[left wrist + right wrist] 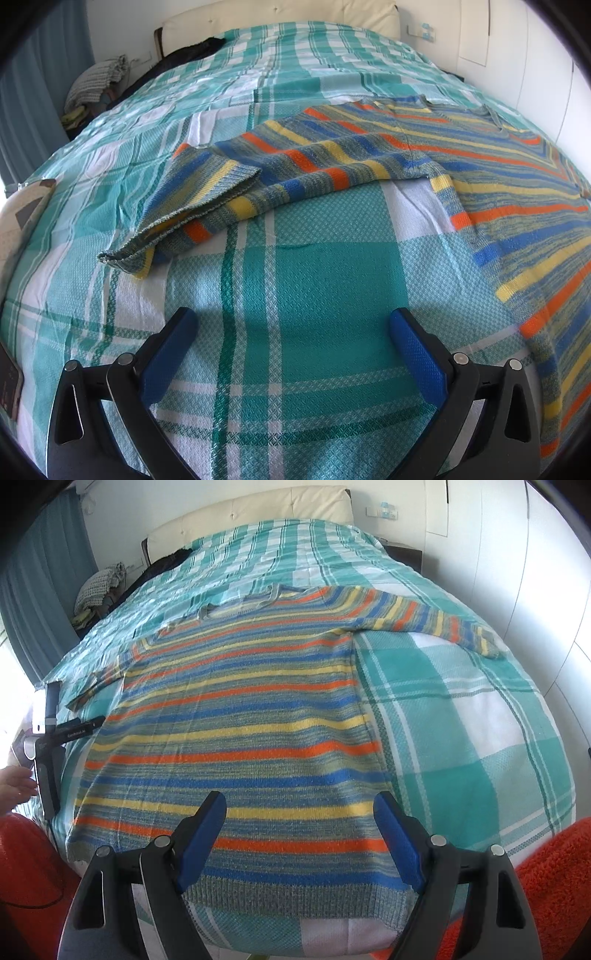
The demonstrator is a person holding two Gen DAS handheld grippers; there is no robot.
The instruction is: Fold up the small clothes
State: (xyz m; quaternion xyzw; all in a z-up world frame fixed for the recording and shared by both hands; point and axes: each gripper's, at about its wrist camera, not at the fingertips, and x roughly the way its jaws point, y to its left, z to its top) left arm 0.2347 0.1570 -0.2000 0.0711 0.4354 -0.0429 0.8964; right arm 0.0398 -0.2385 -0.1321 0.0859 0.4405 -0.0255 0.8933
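A striped knit sweater (236, 716) in blue, orange, yellow and grey lies flat on the bed, hem nearest me. Its right sleeve (436, 622) stretches out to the right. In the left wrist view the sweater's body (517, 192) lies at the right and its left sleeve (258, 181) runs left, cuff folded over. My left gripper (293, 321) is open and empty above bare bedspread, below the sleeve. My right gripper (300, 805) is open and empty above the sweater's lower part near the hem. The left gripper also shows in the right wrist view (74, 731) at the sweater's left edge.
The bed carries a teal and white plaid bedspread (325, 258), with a cream headboard (258, 509) at the far end. A pile of clothes (96, 85) sits beside the bed at far left. White wardrobe doors (517, 572) stand to the right. Red-orange fabric (546, 867) fills the lower corners.
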